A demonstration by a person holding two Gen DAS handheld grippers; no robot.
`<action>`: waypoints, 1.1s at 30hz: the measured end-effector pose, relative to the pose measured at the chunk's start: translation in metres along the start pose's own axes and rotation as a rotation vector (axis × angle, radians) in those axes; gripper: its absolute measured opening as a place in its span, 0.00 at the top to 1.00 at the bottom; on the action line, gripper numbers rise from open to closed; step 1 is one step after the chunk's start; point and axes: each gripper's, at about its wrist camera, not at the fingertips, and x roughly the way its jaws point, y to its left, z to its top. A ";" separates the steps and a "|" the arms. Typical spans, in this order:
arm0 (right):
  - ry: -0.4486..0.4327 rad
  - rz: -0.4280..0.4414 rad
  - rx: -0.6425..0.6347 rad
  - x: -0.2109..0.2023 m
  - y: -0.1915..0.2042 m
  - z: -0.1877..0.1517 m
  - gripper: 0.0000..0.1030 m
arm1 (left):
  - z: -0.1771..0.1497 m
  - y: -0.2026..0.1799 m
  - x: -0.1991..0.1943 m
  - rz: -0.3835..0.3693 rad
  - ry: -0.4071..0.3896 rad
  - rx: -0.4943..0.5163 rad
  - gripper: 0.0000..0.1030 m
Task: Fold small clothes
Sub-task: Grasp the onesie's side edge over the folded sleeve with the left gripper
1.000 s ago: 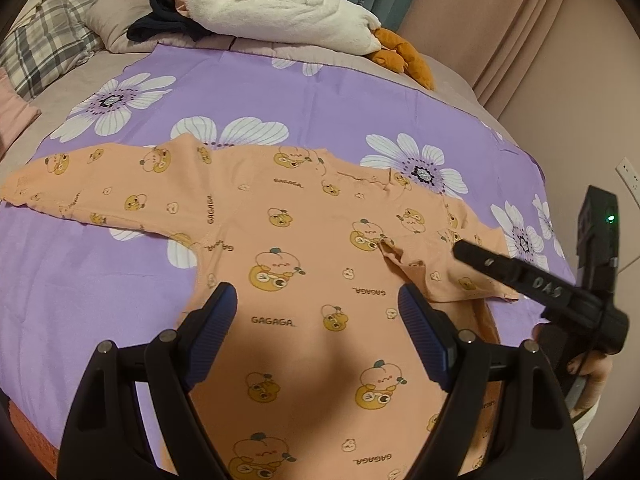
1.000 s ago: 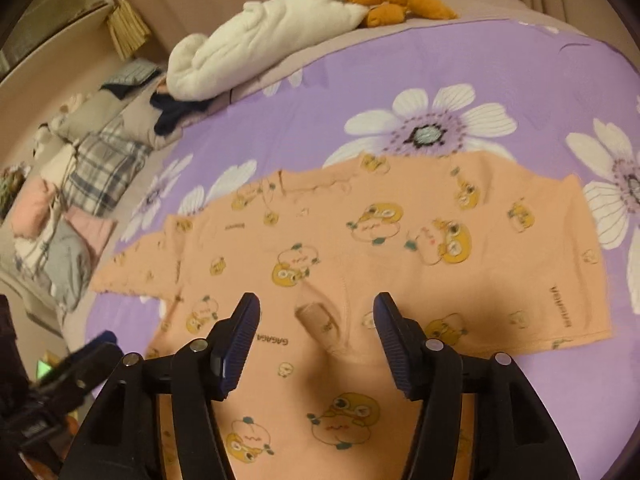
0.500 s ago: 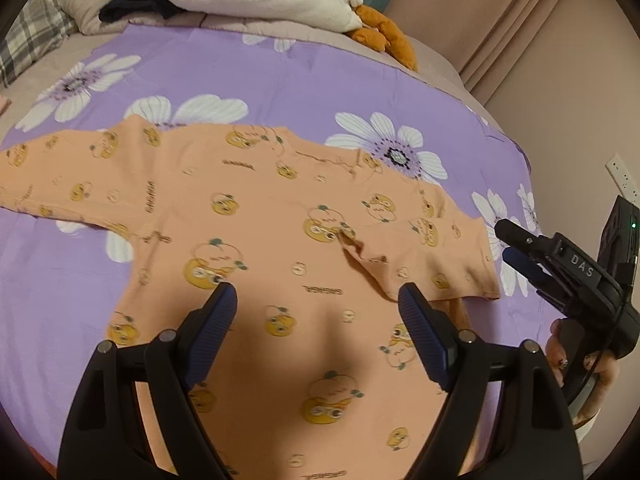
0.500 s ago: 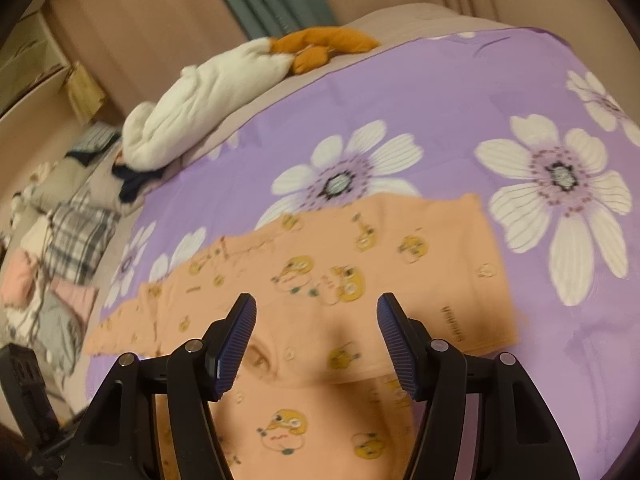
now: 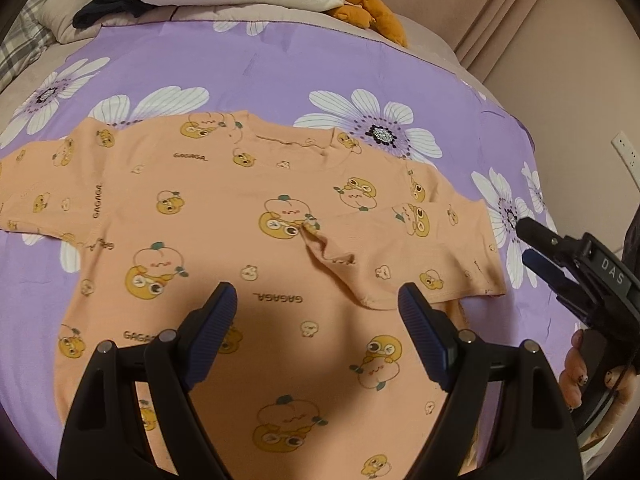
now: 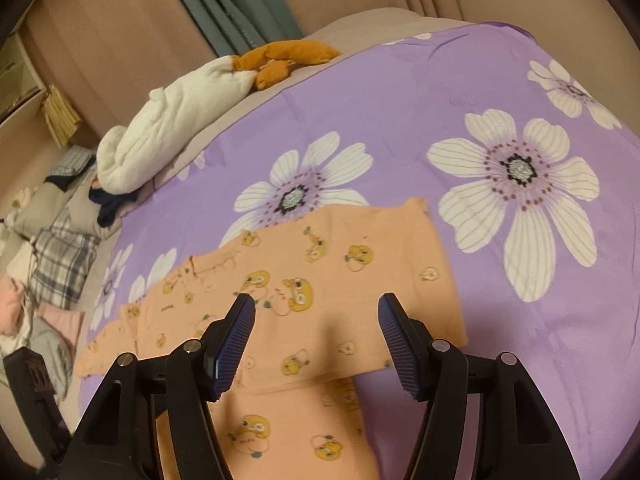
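Orange shirt (image 5: 248, 216) flat on purple sheet (image 5: 280, 72), mid-frame; left gripper (image 5: 318, 316) and right gripper (image 6: 316, 338) gape wide above it, holding nothing.

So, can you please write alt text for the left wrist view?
An orange long-sleeved shirt with cartoon prints lies flat on a purple flowered bedsheet, one sleeve folded across its chest. The left gripper hovers open above it, holding nothing; the right gripper enters from the right edge.

Matt peach cloth shirt (image 5: 248, 216); smooth purple bedsheet (image 5: 280, 72); ribbed claw pads (image 5: 212, 328)
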 end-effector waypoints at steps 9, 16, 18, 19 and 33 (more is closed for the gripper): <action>-0.021 -0.044 0.072 -0.005 -0.032 0.006 0.38 | 0.001 -0.008 0.021 -0.016 0.020 -0.006 0.20; -0.024 -0.053 0.090 -0.008 -0.044 0.008 0.38 | 0.005 -0.009 0.058 -0.051 0.080 -0.052 0.29; -0.024 -0.051 0.097 -0.008 -0.046 0.009 0.38 | 0.008 -0.006 0.064 -0.068 0.071 -0.081 0.37; -0.024 -0.049 0.100 -0.008 -0.047 0.009 0.38 | 0.010 -0.005 0.066 -0.080 0.070 -0.094 0.40; 0.006 -0.031 0.103 0.001 -0.050 0.010 0.38 | 0.029 -0.014 0.035 -0.136 -0.037 -0.084 0.93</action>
